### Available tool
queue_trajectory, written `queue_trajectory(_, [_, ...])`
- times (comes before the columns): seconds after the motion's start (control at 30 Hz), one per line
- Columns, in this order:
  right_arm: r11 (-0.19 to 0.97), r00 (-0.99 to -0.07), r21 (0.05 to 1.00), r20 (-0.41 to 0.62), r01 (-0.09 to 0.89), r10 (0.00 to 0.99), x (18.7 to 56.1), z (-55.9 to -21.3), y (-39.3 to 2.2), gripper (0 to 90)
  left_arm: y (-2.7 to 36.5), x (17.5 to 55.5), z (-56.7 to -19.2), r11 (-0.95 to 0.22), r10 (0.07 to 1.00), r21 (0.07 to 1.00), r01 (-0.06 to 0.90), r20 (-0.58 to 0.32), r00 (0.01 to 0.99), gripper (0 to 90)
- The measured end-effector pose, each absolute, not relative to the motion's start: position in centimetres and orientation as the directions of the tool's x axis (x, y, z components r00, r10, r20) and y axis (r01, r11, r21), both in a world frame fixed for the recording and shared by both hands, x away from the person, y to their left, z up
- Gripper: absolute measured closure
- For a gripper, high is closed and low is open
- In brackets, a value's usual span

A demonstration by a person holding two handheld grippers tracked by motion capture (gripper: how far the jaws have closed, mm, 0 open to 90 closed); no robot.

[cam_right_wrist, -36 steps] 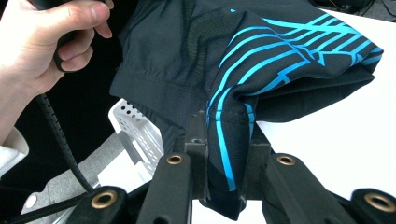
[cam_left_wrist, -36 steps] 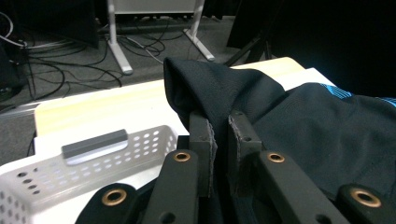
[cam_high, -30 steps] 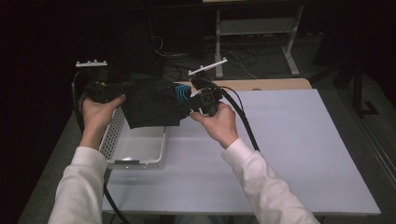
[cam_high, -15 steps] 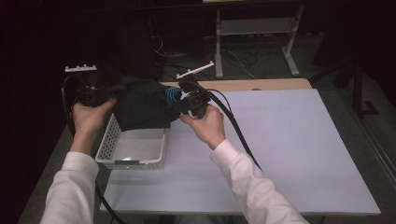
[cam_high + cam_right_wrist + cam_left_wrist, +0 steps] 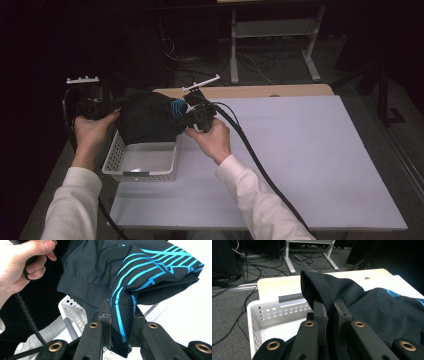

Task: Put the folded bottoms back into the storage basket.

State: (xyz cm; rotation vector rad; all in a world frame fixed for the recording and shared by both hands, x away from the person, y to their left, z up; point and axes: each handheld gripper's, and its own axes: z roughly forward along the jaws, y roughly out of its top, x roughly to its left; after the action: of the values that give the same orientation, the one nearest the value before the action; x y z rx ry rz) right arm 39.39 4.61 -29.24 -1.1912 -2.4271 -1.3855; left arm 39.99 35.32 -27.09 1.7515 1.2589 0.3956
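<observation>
Holding the folded black garment (image 5: 147,120) stretched between them, the left hand-held gripper (image 5: 107,106) and the right hand-held gripper (image 5: 187,116) each have their jaws clamped tight on a bunch of fabric, so it hangs just over the white perforated basket (image 5: 116,159) at left-center of the high view, with the basket floor looking bare. I'd say the carry is pretty much done and what's left is lowering it in and letting go. Room-wise, the basket sits near the bench (image 5: 320,165) edge on the left, while the whole right side is wide open.
</observation>
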Motion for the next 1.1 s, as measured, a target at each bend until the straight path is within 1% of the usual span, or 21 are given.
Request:
queue_trajectory(0.47, [0.28, -0.68, 0.671, 0.455, 0.686, 0.575, 40.1, -32.0, 6.5, 76.0, 36.7, 41.1, -29.9, -0.053, 0.89, 0.784, 0.618, -0.244, 0.385, 80.6])
queue_trajectory(0.67, [0.269, -0.667, 0.662, 0.471, 0.699, 0.577, 40.4, -33.3, 7.2, 76.0, 37.4, 41.8, -31.0, -0.03, 0.886, 0.775, 0.631, -0.272, 0.377, 80.6])
queue_trajectory(1.1, [0.253, -0.649, 0.652, 0.484, 0.715, 0.588, 40.9, -35.4, 8.6, 75.9, 38.4, 42.3, -32.5, -0.043, 0.899, 0.762, 0.646, -0.253, 0.358, 80.6])
